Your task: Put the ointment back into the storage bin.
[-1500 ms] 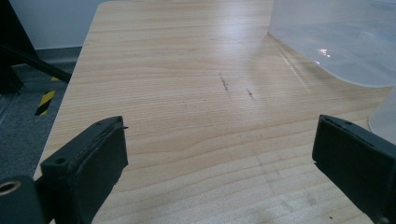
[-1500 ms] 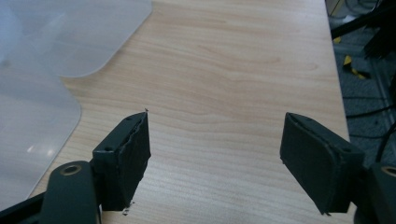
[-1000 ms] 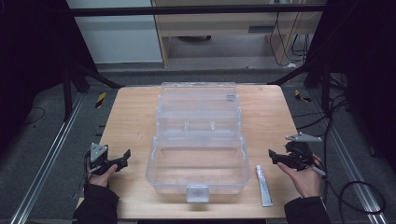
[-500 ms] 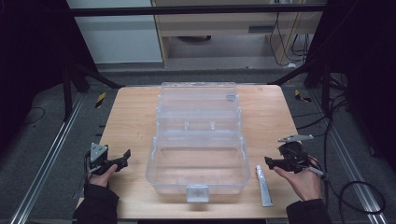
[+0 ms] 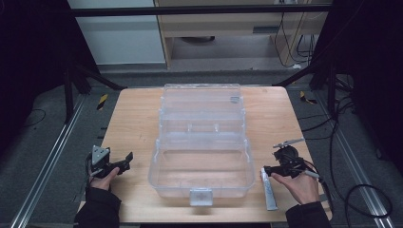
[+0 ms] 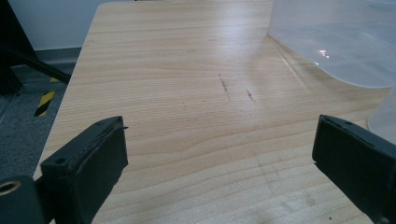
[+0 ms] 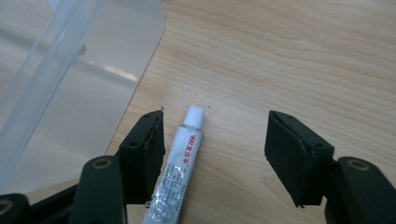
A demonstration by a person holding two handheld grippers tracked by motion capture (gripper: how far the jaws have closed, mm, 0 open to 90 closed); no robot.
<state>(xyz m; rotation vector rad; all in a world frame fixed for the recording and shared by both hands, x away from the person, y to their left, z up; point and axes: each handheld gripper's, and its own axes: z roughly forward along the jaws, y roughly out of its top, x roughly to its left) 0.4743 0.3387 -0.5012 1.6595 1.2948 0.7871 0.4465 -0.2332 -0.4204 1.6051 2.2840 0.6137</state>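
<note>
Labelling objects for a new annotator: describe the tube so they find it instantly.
Start at the clear plastic box open mid-table. Along its right wall, near the table's front edge, lies the tube, between the right gripper's open jaws. It is slim, white-capped, with red print.

- Left gripper [image 5: 127, 158]: black, and there's a grey three-cornered plate [image 5: 100, 154] on top, pale against the dark body.
- Its pads [image 6: 95, 156], seen up close, are thick black blocks, matte with slightly worn edges, and one carries a small round hole.
- Right gripper [image 5: 264, 170]: black too, with a thin grey bar [image 5: 288, 142] sticking out and a dark cable [image 5: 332, 190] trailing off behind.
- Its fingers [image 7: 299, 156] show brass-ringed screw holes at the base.
- Dark sleeves [image 5: 97, 209] on both forearms.
</note>
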